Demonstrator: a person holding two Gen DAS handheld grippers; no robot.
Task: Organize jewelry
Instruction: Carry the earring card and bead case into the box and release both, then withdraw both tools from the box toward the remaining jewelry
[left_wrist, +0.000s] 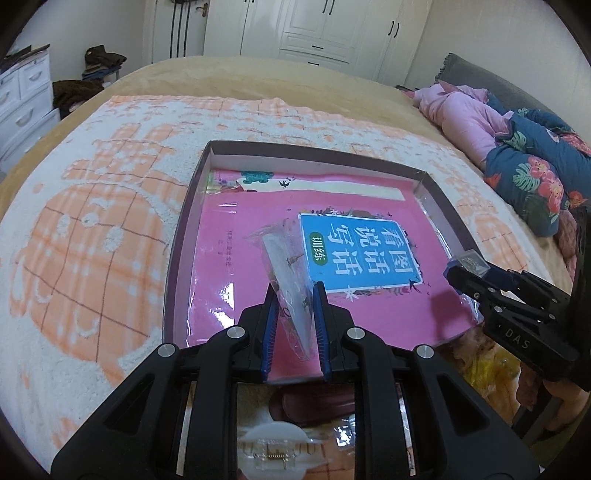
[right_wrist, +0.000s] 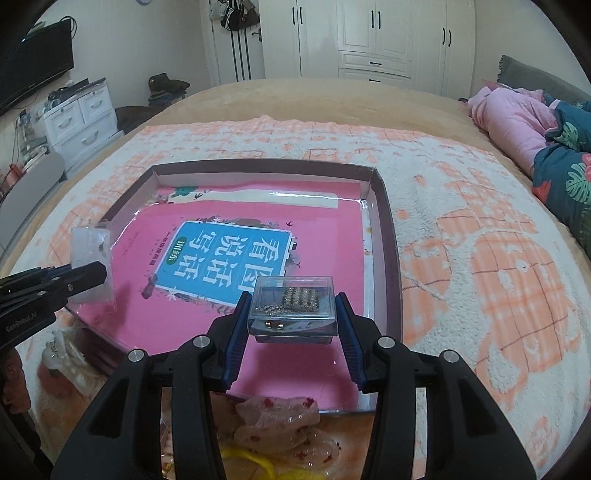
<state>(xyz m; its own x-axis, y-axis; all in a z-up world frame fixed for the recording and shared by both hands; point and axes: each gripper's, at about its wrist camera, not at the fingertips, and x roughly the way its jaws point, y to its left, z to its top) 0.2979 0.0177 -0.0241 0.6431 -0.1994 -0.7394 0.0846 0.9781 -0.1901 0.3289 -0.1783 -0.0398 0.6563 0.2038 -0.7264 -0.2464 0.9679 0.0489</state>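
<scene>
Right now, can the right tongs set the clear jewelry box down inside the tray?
Probably yes. The right tongs hold the clear jewelry box above the tray, and the pink book beneath looks bare there.

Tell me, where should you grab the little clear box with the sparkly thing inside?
Grip the little clear box across its two flat side walls, coming level from the near side, as the right hand-held gripper does now. Those walls are flat and parallel, so the pads sit flush. The lid stays on top, keeping the sparkly jewelry from tipping.
</scene>
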